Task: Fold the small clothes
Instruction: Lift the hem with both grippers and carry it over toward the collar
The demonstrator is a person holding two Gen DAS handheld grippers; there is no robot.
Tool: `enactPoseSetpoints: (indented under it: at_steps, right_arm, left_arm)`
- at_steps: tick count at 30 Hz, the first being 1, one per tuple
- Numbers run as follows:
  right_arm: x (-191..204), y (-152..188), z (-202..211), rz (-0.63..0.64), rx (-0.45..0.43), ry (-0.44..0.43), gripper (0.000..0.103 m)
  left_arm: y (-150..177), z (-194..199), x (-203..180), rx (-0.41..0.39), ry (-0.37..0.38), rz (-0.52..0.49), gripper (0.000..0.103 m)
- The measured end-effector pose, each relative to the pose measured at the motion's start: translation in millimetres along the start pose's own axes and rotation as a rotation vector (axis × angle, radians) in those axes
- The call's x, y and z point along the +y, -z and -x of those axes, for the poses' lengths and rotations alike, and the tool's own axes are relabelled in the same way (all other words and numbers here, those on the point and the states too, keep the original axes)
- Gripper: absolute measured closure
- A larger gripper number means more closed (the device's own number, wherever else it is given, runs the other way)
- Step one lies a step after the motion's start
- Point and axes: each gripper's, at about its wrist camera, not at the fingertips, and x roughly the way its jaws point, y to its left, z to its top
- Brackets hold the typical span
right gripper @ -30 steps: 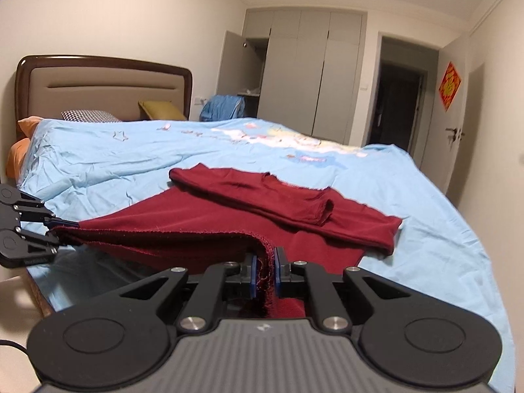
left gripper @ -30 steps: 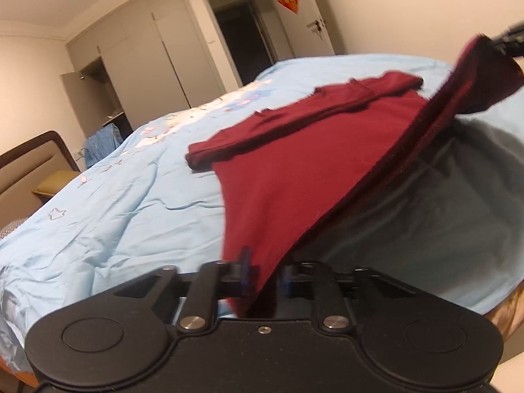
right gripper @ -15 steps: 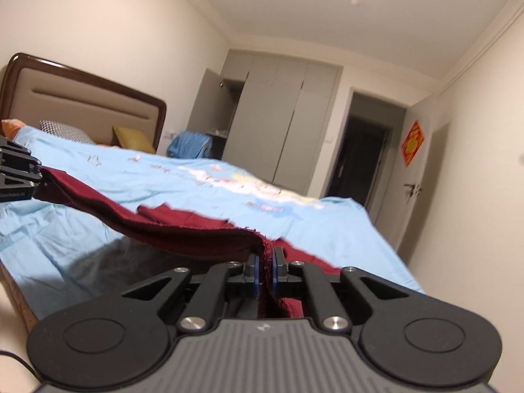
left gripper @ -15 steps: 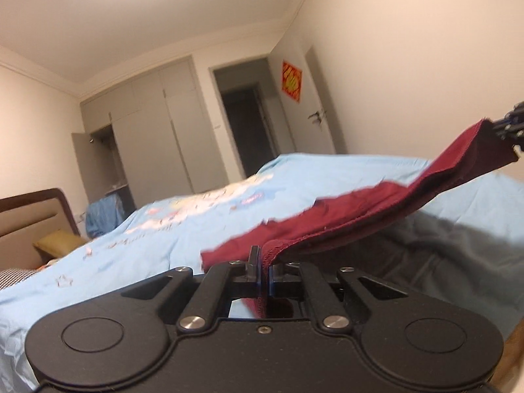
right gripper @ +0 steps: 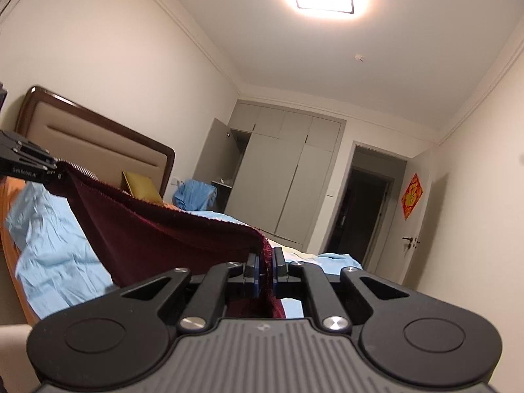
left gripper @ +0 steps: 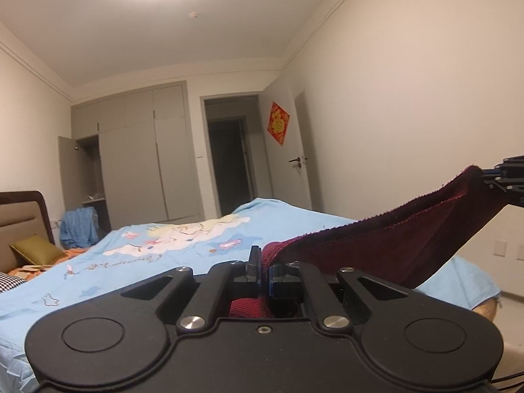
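A dark red garment (left gripper: 386, 245) is held up in the air above the bed (left gripper: 183, 242). One end of its edge is pinched tight by the left gripper (left gripper: 264, 270), whose jaws are closed on the cloth. The other end is pinched the same way by the right gripper (right gripper: 266, 270). The cloth is stretched between the two grippers, and the rest of it hangs down below that edge. How much of it touches the bed cannot be told.

The bed is covered with a light blue sheet (right gripper: 55, 262) with cartoon prints. A brown headboard (right gripper: 98, 150) is seen at the head edge of the bed, and a yellow-green pillow (right gripper: 140, 185) is propped up against it. A grey wardrobe (left gripper: 140, 160) is seen past the far edge.
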Motion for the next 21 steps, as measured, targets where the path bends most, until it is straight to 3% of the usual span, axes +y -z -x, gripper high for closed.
enactPoseSetpoints:
  at_steps: [5, 10, 16, 21]
  right_arm:
    - [-12.2, 3.5, -29.4, 0.030, 0.023, -0.002, 0.095]
    - [-24.8, 6.5, -93.7, 0.085, 0.073, -0.003, 0.094]
    - [-42.5, 13.6, -193.5, 0.102, 0.172, -0.003, 0.094]
    - [-47.2, 38.3, -270.0, 0.095, 0.284, -0.023, 0.093]
  left_arm:
    - [-3.4, -28.9, 7.3, 0.045, -0.008, -0.006, 0.100]
    - [-9.7, -89.6, 22.8, 0.108, -0.018, 0.016, 0.099]
    - [-10.5, -192.6, 43.3, 0.202, -0.039, -0.017, 0.099]
    - [14.8, -276.3, 60.5, 0.330, -0.054, -0.012, 0.099]
